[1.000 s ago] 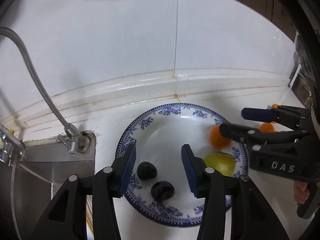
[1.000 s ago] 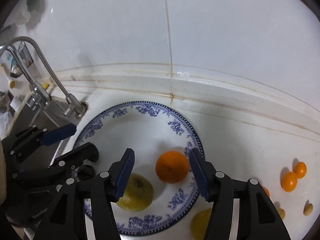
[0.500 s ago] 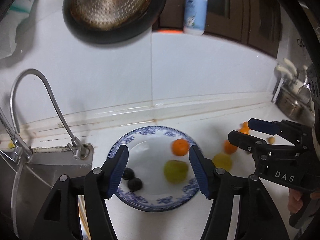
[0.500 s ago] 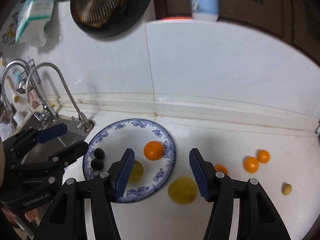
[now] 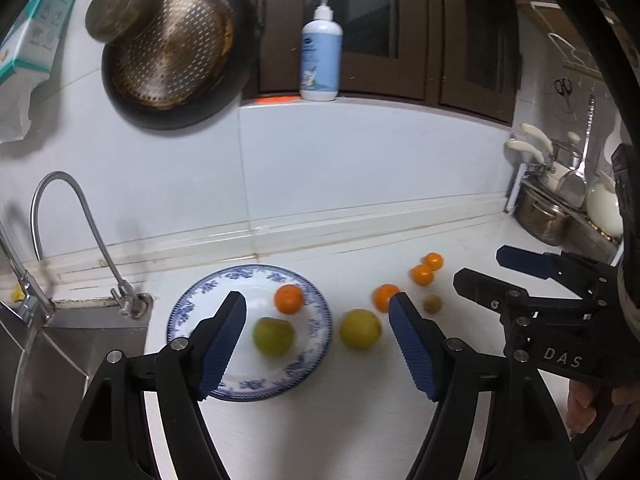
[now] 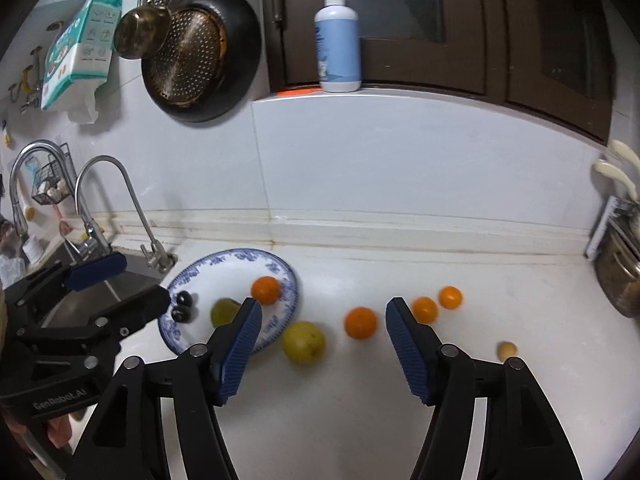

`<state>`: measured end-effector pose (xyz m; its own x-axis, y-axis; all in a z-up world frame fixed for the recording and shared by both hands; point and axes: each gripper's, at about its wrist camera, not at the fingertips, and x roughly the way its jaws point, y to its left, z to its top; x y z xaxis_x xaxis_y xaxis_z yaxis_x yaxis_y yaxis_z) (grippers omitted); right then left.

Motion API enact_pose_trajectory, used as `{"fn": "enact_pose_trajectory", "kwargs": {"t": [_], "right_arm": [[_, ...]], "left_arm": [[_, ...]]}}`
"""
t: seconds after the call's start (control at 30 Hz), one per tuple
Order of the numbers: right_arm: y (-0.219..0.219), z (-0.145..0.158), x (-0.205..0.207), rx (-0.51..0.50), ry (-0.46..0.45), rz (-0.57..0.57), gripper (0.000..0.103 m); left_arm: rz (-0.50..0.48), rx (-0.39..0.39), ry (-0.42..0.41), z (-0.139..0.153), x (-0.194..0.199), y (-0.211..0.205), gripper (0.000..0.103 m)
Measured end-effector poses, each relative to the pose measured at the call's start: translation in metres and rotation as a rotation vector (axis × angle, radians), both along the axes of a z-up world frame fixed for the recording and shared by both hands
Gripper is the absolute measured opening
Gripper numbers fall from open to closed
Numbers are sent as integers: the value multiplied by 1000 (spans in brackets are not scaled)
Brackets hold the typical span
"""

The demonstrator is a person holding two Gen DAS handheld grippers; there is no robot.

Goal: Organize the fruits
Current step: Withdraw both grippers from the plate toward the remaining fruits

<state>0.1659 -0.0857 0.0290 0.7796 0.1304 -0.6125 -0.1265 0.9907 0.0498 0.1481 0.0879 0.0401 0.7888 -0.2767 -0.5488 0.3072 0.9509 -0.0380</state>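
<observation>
Black plastic left gripper (image 5: 316,344), marked "GenRobot.AI", and right gripper (image 6: 322,350), marked "DAS", have just been opening, holding nothing. Glossy blue-patterned plate (image 6: 286,270) holds round fruits (image 6: 265,290); others (image 6: 361,322) lie right.

Left wrist view: the near-left rim of the blue-patterned plate (image 5: 316,312) is covered by the left gripper's (image 5: 316,344) blue pad, and whatever lies on that part of the plate cannot be seen. An orange (image 5: 383,296) on the counter is partly masked by the other pad. The small brownish fruit (image 5: 433,303) is too small to identify.

Right wrist view: the green fruit (image 6: 223,311) on the plate is part hidden behind a pad of the right gripper (image 6: 322,344) and blurred. The two dark fruits (image 6: 182,307) are too small to name. The pot (image 6: 618,280) at right is cut by the frame edge.
</observation>
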Motion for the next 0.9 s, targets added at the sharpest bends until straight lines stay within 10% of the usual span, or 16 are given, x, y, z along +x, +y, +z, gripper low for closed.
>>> {"fn": "enact_pose_trajectory", "kwargs": {"t": [0.9], "right_arm": [[-144,-29,-36,22,71,-187,66]], "left_arm": [[-125,40,86,-37,-6,-133,76]]}}
